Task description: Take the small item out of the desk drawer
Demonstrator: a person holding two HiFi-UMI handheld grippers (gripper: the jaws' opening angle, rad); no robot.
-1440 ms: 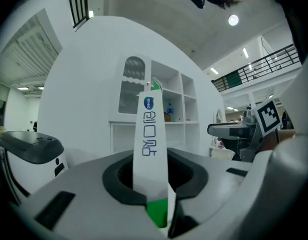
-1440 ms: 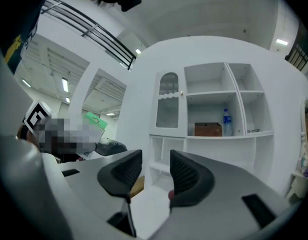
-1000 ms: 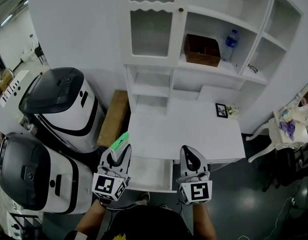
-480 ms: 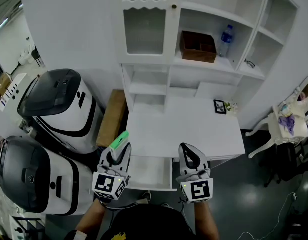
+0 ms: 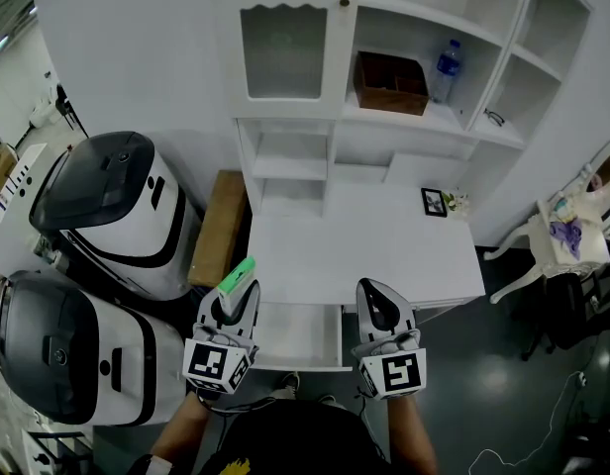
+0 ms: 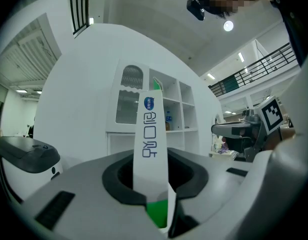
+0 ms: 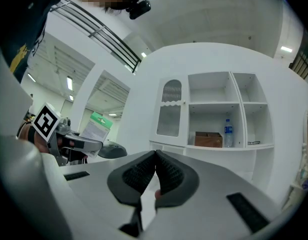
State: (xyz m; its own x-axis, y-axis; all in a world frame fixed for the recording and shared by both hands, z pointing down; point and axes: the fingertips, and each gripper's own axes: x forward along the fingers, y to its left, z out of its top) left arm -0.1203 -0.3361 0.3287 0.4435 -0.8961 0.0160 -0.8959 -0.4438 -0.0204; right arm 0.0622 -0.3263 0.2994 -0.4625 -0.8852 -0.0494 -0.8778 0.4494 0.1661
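Little changed over the last second: no new motion near the white tabletop [image 5: 364, 250] or the open white drawer [image 5: 295, 339], which looks bare inside. Contents of the brown wooden box [image 5: 389, 82] on the shelf hidden. Pressed together and empty: right hand-held gripper [image 5: 370, 289]. Pinched upright in the left hand-held gripper [image 5: 238, 291], clear of the drawer: flat white-and-green packet [image 5: 241, 273]. Removal judged done.

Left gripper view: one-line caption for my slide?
Left gripper shut on a green-and-white packet, white shelf unit behind.

Smooth white-painted desk [image 5: 364, 255] — matt brown wooden box [image 5: 389, 83].
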